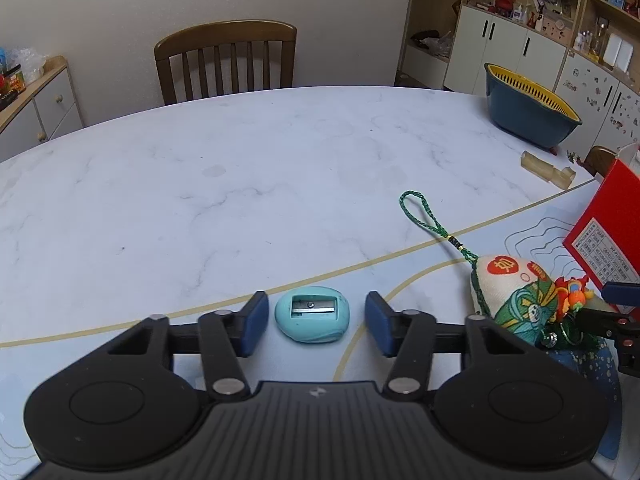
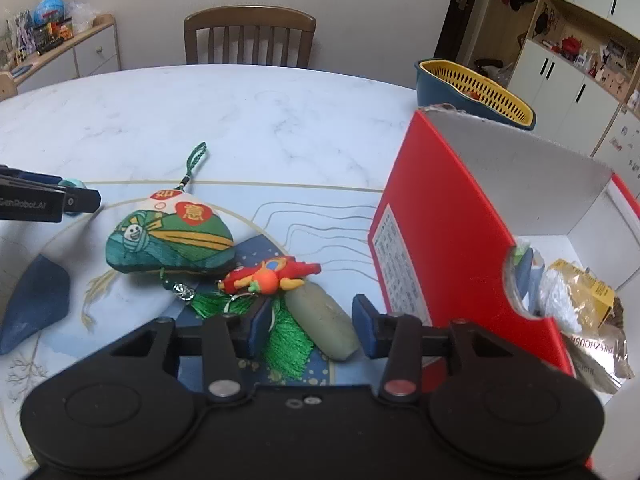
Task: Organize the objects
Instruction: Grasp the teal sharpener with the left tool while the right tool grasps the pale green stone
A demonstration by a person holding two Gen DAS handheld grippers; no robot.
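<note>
A teal egg-shaped pencil sharpener (image 1: 312, 314) lies on the printed mat between the fingers of my left gripper (image 1: 316, 320), which is open with a small gap on each side. My right gripper (image 2: 312, 326) is open over a pale translucent cylinder (image 2: 324, 320) and a green tassel (image 2: 288, 340). The right pad is close to the cylinder, the left pad sits by the tassel. Just beyond lie a red and orange toy figure (image 2: 272, 276) and an embroidered green and white pouch (image 2: 168, 240) with a braided loop. The pouch (image 1: 508, 292) also shows at the right of the left wrist view.
An open red cardboard box (image 2: 440, 208) stands on the right and holds snack packets (image 2: 580, 292). A blue basket with a yellow strainer (image 1: 528, 112) sits far right, a pale plastic piece (image 1: 548, 170) near it. A wooden chair (image 1: 226, 60) stands behind the marble table (image 1: 240, 168).
</note>
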